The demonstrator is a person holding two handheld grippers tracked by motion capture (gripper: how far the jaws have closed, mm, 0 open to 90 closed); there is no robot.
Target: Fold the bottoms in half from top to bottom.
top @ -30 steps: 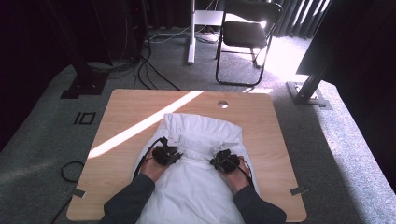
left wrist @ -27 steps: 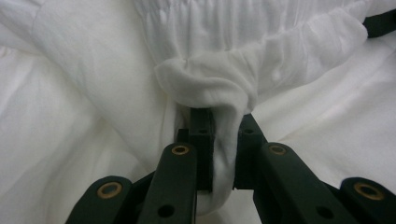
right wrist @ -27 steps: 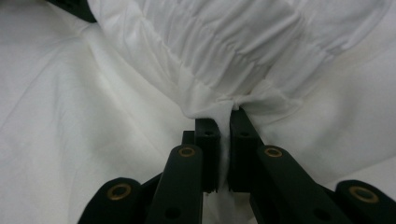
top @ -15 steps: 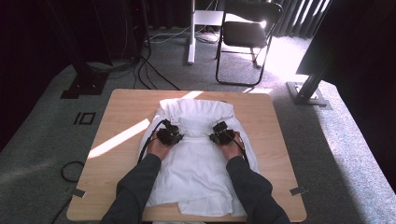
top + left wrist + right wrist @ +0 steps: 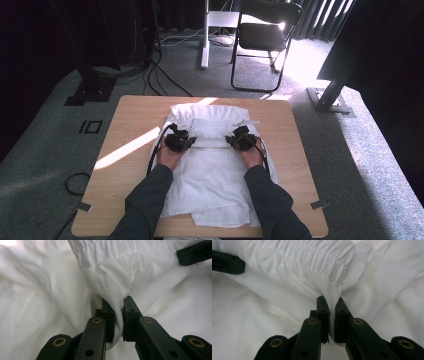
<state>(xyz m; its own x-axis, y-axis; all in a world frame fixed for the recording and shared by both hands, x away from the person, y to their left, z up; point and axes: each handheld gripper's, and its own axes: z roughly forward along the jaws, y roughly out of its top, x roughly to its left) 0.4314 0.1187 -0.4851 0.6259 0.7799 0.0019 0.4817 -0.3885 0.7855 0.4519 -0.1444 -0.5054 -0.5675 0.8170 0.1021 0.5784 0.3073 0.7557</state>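
Observation:
A white cloth garment (image 5: 215,175) with a gathered elastic band lies spread on the wooden table (image 5: 130,125). My left gripper (image 5: 182,141) and right gripper (image 5: 237,140) hold it side by side near the table's middle, a hand's width apart. In the left gripper view, my left gripper (image 5: 117,300) is shut on a bunched fold of the cloth (image 5: 120,272). Its fabric hangs between the jaws. In the right gripper view, my right gripper (image 5: 330,300) is shut on a pinched fold under the gathered band (image 5: 312,257). The lifted band spans between the two grips.
A black chair (image 5: 267,35) and a white post (image 5: 205,35) stand beyond the table's far edge. Cables (image 5: 165,75) trail on the grey carpet at the far left. A black stand base (image 5: 330,100) sits by the far right corner. Bare wood flanks the cloth.
Both hands have moved away from the person toward the far side of the table and slightly up, carrying the pinched edge of the cloth over the rest. Both grips stayed shut.

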